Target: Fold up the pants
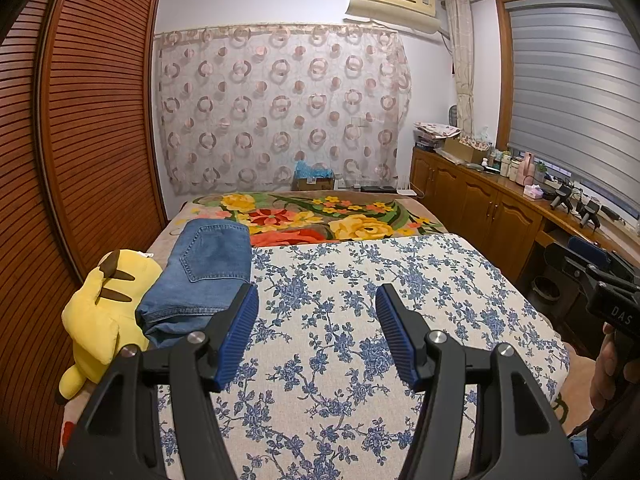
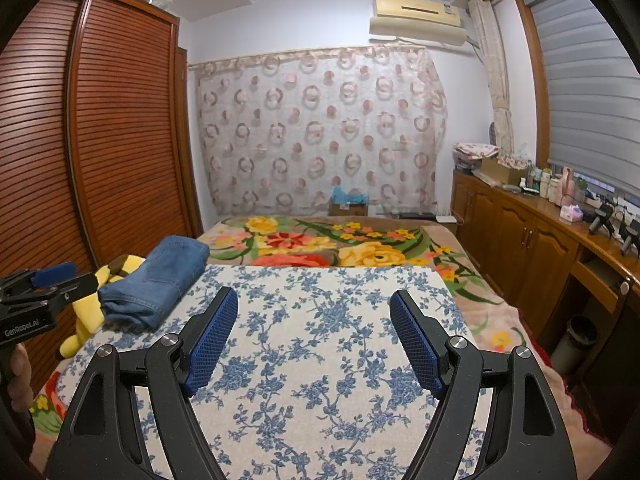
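Denim jeans (image 1: 204, 276) lie folded at the left edge of the blue-flowered cloth (image 1: 360, 320) on the bed, touching a yellow plush toy (image 1: 104, 312). The left gripper (image 1: 316, 332) and right gripper (image 2: 314, 340) both hover over the cloth with jaws spread wide, holding nothing. Risk: a careless pass near that edge could snag the stack, undoing the folds or nudging it against the toy.

Bed (image 1: 416, 216): blue-floral cloth (image 1: 340, 320) spread over it; folded jeans (image 1: 200, 280) and yellow plush toy (image 1: 100, 320) at left edge.
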A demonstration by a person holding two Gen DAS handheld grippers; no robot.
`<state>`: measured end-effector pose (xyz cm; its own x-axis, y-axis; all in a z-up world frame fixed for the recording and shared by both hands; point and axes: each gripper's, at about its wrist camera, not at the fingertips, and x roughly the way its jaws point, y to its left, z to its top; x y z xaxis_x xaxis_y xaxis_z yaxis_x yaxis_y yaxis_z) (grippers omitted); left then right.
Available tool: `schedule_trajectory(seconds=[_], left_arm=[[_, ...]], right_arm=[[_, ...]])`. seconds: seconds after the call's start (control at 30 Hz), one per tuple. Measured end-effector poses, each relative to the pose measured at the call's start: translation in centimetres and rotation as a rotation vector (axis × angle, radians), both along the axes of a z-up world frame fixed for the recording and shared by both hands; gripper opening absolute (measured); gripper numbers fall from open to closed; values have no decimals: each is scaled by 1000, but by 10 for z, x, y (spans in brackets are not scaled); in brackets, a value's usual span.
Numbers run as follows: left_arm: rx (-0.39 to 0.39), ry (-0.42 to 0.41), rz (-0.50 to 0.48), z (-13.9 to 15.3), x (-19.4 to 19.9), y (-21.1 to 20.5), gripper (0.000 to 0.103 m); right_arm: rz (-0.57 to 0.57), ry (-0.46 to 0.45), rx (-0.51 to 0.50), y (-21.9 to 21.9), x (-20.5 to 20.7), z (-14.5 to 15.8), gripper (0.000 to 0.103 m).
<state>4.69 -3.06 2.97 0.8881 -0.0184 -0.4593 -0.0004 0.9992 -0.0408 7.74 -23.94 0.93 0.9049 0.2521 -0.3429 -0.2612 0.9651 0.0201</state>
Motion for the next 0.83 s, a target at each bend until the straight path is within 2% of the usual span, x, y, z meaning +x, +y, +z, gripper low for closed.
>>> schedule_trajectory(seconds=[0.83], left_arm=[[0, 0, 0, 0, 0, 1, 61]], right_arm=[[0, 0, 0, 0, 0, 0, 80]])
